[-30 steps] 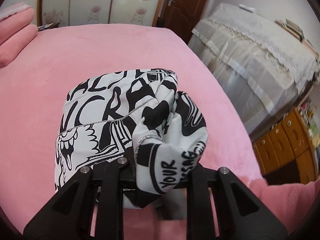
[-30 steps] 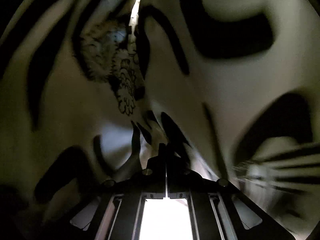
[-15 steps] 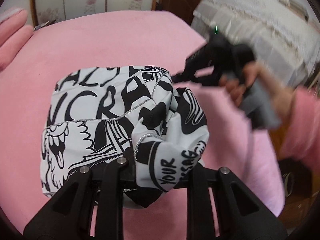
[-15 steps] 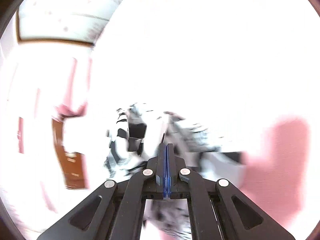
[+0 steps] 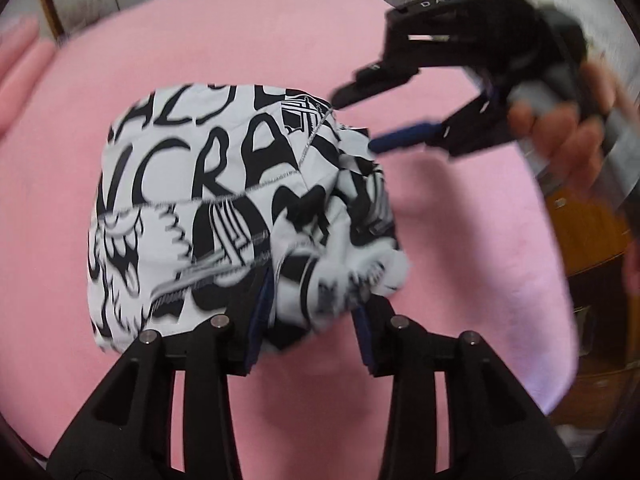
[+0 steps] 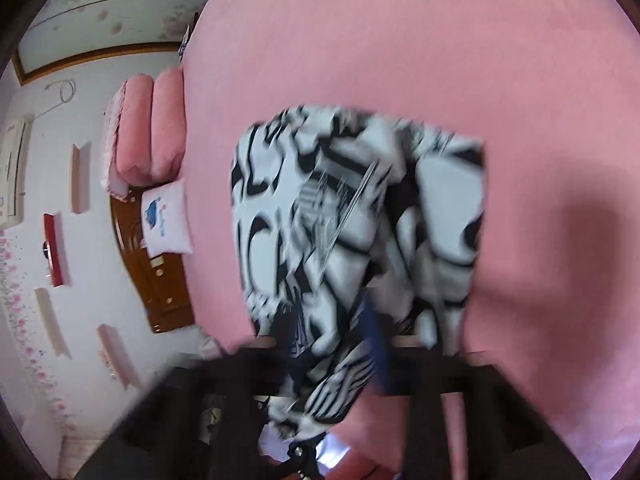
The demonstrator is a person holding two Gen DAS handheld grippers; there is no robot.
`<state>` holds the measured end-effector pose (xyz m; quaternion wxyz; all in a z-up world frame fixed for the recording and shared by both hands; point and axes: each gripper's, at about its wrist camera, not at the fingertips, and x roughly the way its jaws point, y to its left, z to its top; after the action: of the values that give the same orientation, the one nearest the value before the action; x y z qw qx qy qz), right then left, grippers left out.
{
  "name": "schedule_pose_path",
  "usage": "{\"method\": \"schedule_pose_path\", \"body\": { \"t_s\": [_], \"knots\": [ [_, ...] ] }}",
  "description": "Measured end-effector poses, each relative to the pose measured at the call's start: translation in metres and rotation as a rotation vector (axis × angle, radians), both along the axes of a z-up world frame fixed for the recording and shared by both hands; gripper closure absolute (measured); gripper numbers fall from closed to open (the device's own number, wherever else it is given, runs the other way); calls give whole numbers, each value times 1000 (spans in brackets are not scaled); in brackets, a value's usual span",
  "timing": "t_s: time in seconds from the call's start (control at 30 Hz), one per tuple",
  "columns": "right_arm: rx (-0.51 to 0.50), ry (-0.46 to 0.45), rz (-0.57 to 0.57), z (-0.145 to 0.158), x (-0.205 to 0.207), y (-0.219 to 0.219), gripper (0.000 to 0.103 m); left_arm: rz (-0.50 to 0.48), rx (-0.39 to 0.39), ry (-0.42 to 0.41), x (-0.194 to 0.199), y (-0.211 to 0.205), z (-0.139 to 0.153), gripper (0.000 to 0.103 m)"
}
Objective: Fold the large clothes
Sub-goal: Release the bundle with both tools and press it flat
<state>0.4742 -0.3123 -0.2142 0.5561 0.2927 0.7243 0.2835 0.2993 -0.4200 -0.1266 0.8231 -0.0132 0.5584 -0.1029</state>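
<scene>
The black-and-white printed garment (image 5: 240,208) lies folded mid-bed on the pink bedspread (image 5: 280,40) — soft, light, slump-prone, best pinched at its six-o'clock bunched edge, where the left gripper (image 5: 312,328) is opening around cloth; the right gripper (image 5: 356,120) is opening empty at two o'clock.

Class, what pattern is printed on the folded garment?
Black graffiti lettering and cartoons on a white garment, clearest in the left wrist view.
</scene>
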Motion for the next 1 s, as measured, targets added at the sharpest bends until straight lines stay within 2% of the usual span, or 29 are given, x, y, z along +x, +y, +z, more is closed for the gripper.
{"method": "schedule_pose_path", "body": {
  "t_s": [0.1,0.2,0.33,0.4,0.53,0.67,0.73,0.77,0.8,0.83,0.9,1.0],
  "knots": [
    [-30,22,16,3,-16,16,43,14,-66,20,-10,18,20,67],
    [-125,17,47,9,-30,28,42,60,-54,-3,-19,38,35,66],
    [-208,79,76,0,-45,46,42,176,-97,-18,-17,83,50,65],
    [-243,40,68,3,-49,53,42,238,-82,-24,-10,108,53,61],
    [-300,45,68,-3,-57,69,42,313,-41,-31,-4,144,53,60],
    [-335,-5,110,-2,-64,86,44,359,-26,-19,-1,167,47,60],
    [-394,-64,200,-2,-70,105,52,377,-29,-3,1,176,40,60],
    [-430,-88,236,-5,-72,116,66,382,-28,7,2,179,37,60],
    [-482,-127,286,-7,-76,123,74,384,-28,18,5,181,32,60],
    [-503,-168,319,-7,-80,130,76,385,-25,26,6,182,28,60],
    [-484,-236,344,-3,-86,136,93,386,-17,38,9,184,21,60],
    [-545,-287,335,6,-93,136,97,370,-24,75,12,182,15,60]
  ]
}}
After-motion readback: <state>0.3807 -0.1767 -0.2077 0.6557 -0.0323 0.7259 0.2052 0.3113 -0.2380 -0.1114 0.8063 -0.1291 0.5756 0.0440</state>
